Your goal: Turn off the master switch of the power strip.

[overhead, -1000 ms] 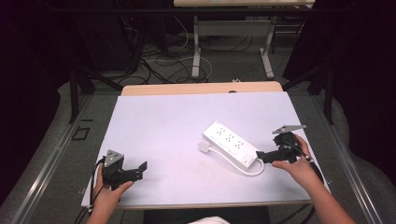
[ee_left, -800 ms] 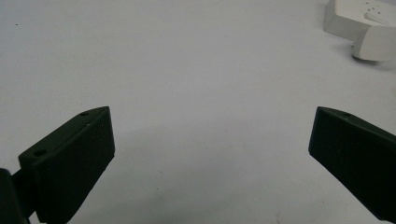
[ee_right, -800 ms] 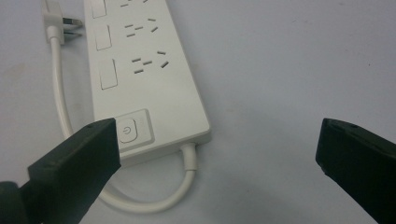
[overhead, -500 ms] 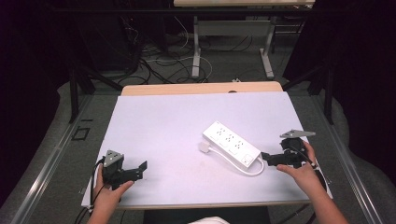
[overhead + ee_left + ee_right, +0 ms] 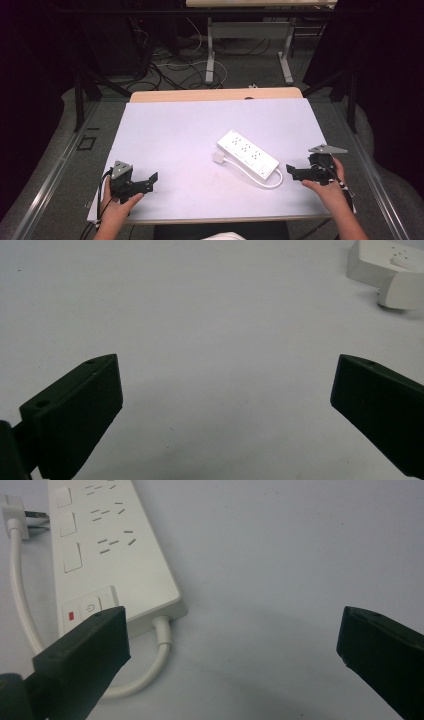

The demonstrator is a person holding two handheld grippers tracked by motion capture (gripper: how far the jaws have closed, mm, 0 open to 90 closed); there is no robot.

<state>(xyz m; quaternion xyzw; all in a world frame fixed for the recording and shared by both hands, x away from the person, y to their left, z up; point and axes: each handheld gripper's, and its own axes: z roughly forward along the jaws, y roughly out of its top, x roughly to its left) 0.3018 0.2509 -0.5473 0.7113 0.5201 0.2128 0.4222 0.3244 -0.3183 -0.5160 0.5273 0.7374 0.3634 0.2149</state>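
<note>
- Right gripper (image 5: 292, 172) sits at the table's right near edge, jaws wide apart, holding nothing.
- In the right gripper view the jaws [no contact] stand low over the sheet; the left-hand jaw overlaps the strip's switch end, whether it touches it cannot be told.
- Strip (image 5: 247, 155), white, lies flat and diagonal on the table (image 5: 165, 130), right of centre, just beside the right gripper.
- Strip's near end has a red light and power button (image 5: 90, 605); three socket rows run away from it.
- Cord (image 5: 150, 672) leaves that near end, loops round along the strip's side to the plug (image 5: 219, 157) at the far end.
- Plug lies on the sheet touching or just beside the strip's far corner.
- Left gripper (image 5: 150, 179) at the table's left near corner, jaws wide apart, empty, well apart from the strip.
- Left gripper view: bare sheet between the jaws, plug (image 5: 400, 290) and strip corner far up right.
- Each gripper is held by a hand (image 5: 327, 192) from the near edge.
</note>
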